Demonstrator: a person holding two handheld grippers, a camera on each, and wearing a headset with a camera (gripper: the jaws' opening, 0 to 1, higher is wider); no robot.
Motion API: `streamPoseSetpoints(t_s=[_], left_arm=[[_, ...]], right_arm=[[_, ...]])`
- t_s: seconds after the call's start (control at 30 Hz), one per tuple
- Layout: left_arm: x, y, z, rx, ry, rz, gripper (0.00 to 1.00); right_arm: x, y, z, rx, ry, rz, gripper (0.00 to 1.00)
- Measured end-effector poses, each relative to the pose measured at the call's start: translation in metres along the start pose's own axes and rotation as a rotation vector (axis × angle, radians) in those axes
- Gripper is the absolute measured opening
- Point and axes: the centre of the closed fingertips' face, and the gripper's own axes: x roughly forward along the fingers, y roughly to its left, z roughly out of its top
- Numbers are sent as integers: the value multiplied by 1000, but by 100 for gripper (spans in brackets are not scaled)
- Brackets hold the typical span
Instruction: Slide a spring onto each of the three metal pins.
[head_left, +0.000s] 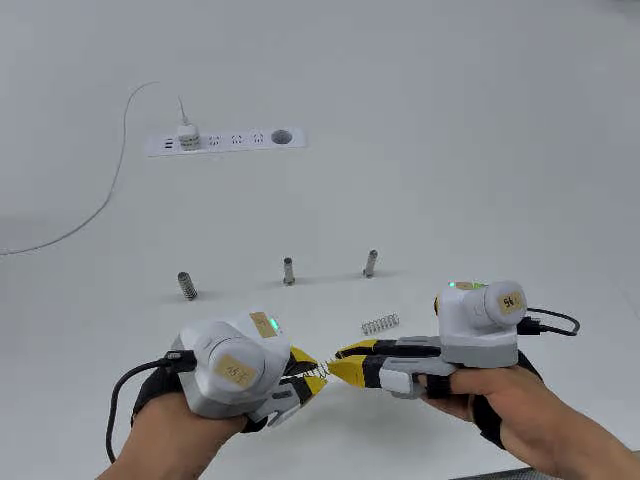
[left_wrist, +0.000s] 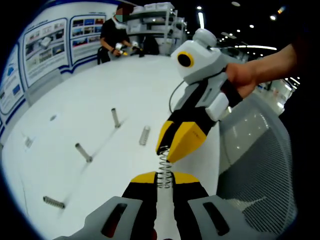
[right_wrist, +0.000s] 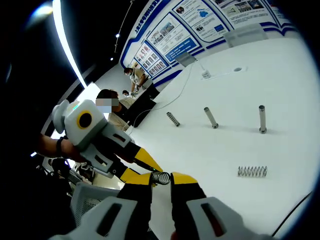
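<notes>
Fingers (head_left: 305, 360) of the left gripper (left_wrist: 162, 179) and right gripper (right_wrist: 160, 179) each pinch an end of one thin, silvery coil spring (head_left: 322, 368). In the head view its long axis runs 9 to 3 o'clock, low over the counter (head_left: 450, 180).

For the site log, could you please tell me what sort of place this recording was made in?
Probably a lab or demonstration hall: a wide white workbench, poster boards along the wall, and other people working at a table further back.
</notes>
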Motion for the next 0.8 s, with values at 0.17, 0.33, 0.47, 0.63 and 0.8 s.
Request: streamPoseSetpoints(t_s=[0.17, 0.33, 0.47, 0.63, 0.8], left_arm=[[1, 0, 2, 3, -7, -2, 10], [1, 1, 4, 7, -15, -6, 10], [1, 2, 6, 6, -19, -7, 10], [3, 3, 10, 1, -32, -6, 10], [4, 5, 16, 4, -47, -6, 10]], right_arm=[[0, 2, 3, -18, 13, 6, 15], [-1, 4, 5, -47, 35, 7, 13], [-1, 7, 7, -76, 56, 12, 13], [0, 8, 9, -118, 88, 10, 13], [-1, 8, 14, -176, 126, 6, 13]])
